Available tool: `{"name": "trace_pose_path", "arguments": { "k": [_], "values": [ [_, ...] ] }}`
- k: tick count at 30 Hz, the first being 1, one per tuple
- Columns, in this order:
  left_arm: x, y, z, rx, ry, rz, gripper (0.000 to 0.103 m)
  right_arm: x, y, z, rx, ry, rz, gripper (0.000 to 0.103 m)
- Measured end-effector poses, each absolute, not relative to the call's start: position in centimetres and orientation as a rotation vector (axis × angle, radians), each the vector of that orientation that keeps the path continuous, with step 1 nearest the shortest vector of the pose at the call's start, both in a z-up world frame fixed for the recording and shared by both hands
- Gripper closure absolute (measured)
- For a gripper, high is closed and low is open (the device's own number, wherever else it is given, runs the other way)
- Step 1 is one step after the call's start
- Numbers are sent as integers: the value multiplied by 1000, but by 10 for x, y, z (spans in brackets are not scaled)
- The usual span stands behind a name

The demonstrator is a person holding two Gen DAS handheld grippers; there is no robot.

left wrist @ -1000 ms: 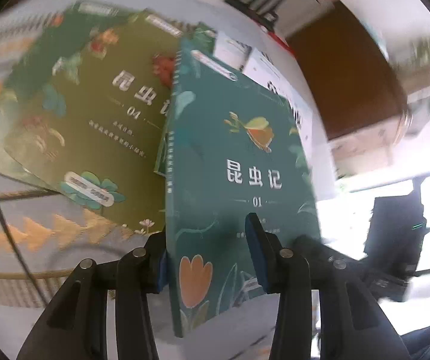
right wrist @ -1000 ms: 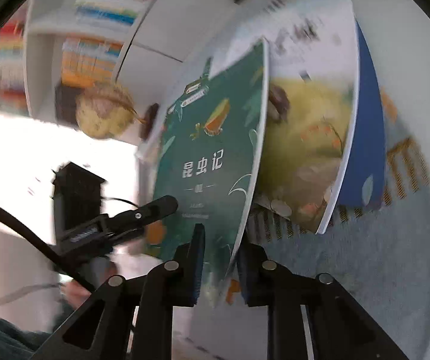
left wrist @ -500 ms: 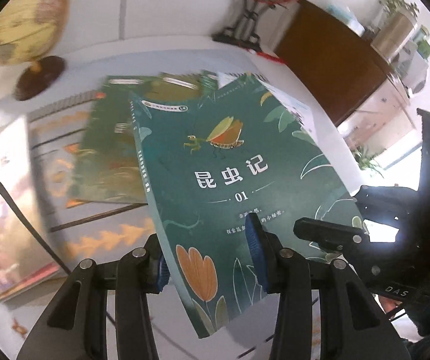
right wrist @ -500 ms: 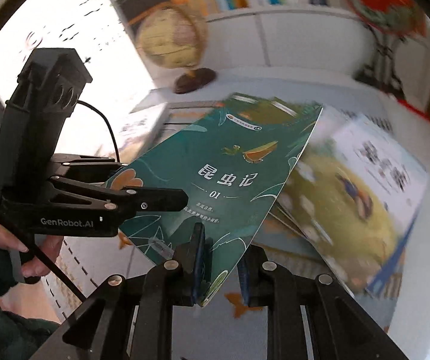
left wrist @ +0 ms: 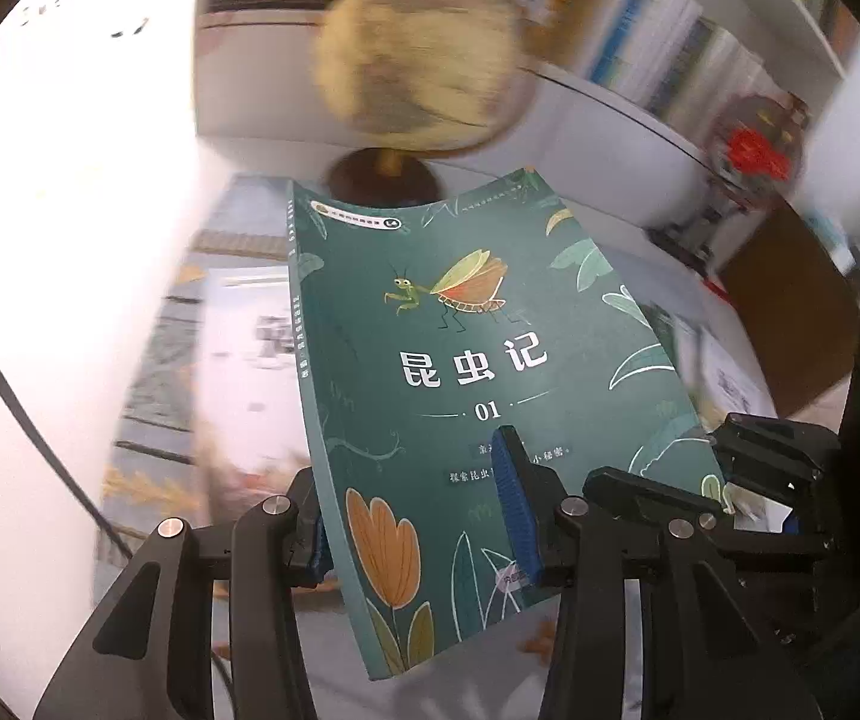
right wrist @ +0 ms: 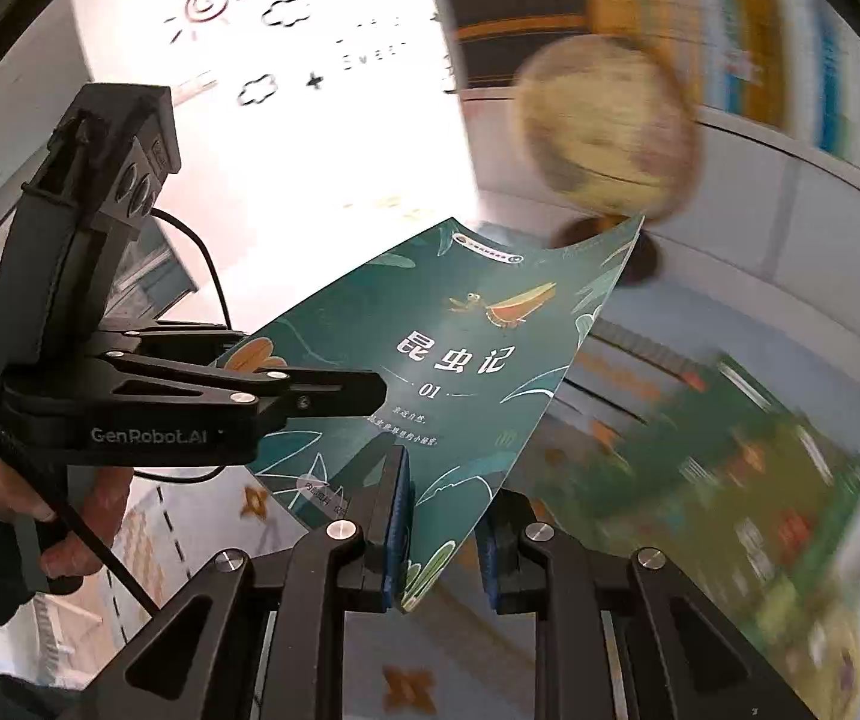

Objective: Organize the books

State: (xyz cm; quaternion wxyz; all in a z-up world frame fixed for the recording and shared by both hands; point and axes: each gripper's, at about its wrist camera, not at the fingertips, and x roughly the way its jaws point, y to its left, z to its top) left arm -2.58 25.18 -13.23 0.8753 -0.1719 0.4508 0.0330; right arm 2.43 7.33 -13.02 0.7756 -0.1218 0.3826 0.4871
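Green book [left wrist: 466, 396], cover marked with white characters and "01", a mantis-like insect above the title and an orange tulip at the near corner, held off the surface and tilted, far edge raised toward the globe. Cover bowed slightly across its width. Left gripper [left wrist: 417, 516] pinching the near-left part of the book: one blue pad on the cover face, the other below at the spine side. Right gripper [right wrist: 448, 516] pressed nearly together on the book's near-right edge, a thin section of cover and pages caught between its blue pads [right wrist: 398, 516]. Seen from the right wrist, left gripper body black, lettered "GenRobot.AI", one finger lying across the cover; a person's hand [right wrist: 63, 510] wrapped round its handle, dark sleeve at the frame edge, black cable trailing. Seen from the left wrist, right gripper at the book's right edge. Beyond the book's far edge: globe [left wrist: 423, 60] on a dark round base, blurred. Behind it, a white shelf unit [left wrist: 658, 114] with rows of upright books [left wrist: 670, 54], blurred. Below and right of the held book in the right wrist view: other books [right wrist: 748, 480] lying flat on a patterned grey-blue cloth [right wrist: 333, 654], heavily blurred, titles unreadable. Far right in the left wrist view: red ornament [left wrist: 754, 150] on a stand, dark brown cabinet [left wrist: 790, 300] beside it.
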Motion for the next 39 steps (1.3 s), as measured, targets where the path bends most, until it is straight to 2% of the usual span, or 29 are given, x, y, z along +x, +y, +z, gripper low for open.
{"name": "trace_pose_path", "arguments": {
  "k": [9,16,23,29,39],
  "values": [
    [-14,295,-190,-456,1007,83,62,52,132,-179,-261,958,1050,83],
    [-30,309,-203,-526,1029,105,62,64,130,-209,-168,1084,1018,82],
    [-33,327,-203,-604,1000,131,59,62,142,-223,-159,1129,995,77],
    [-47,340,-206,-618,1007,181,58,61,137,-224,-201,1192,975,61],
    [-64,322,-186,-541,1014,208,58,57,87,-213,-143,1205,889,60]
  ]
}}
